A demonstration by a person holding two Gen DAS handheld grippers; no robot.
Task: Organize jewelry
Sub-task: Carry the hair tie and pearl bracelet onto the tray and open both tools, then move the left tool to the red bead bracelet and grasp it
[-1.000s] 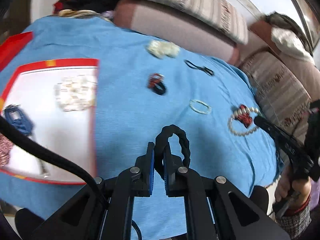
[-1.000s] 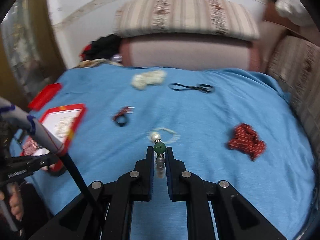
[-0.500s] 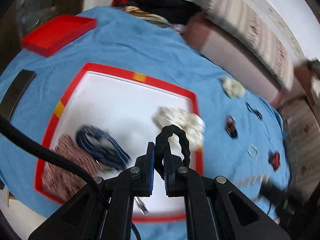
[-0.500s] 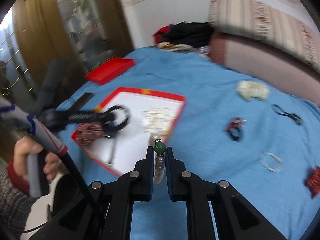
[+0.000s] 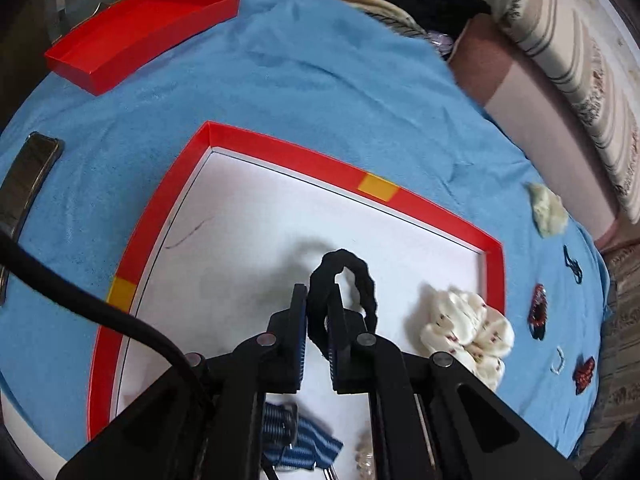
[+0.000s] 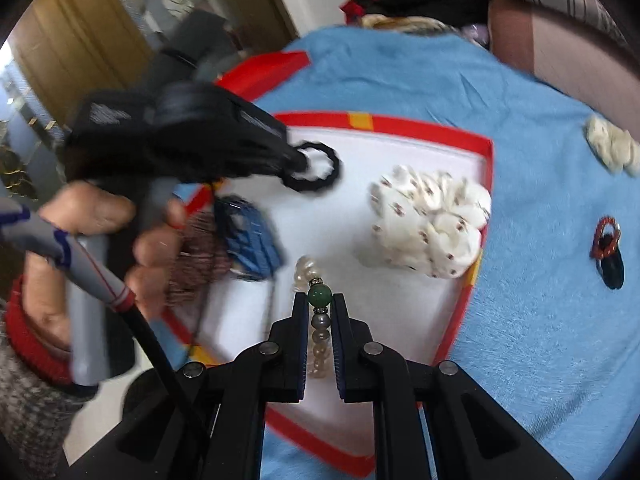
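My left gripper [image 5: 318, 296] is shut on a black braided hair ring [image 5: 360, 272] and holds it low over the white floor of the red-rimmed tray [image 5: 280, 152]. My right gripper [image 6: 319, 299] is shut on a pearl bracelet with a green bead [image 6: 319, 295], above the tray's near part [image 6: 420, 126]. In the right wrist view the left gripper [image 6: 296, 162] comes in from the left, with the black ring [image 6: 316, 170] hanging off its tip. A white spotted scrunchie [image 6: 432, 220], a blue piece [image 6: 252, 240] and a maroon piece [image 6: 200, 256] lie in the tray.
A red lid [image 5: 136, 36] and a dark phone [image 5: 28, 176] lie on the blue cloth to the left. To the right are a cream scrunchie [image 5: 548, 210], a red-and-black ring [image 5: 538, 312], a clear ring [image 5: 558, 360] and a red piece [image 5: 584, 374]. A sofa cushion [image 5: 560, 60] borders the back.
Both grippers have swung left from the loose pieces on the blue cloth to over the tray and sunk lower. Each keeps its hold: the black ring, the bead bracelet.
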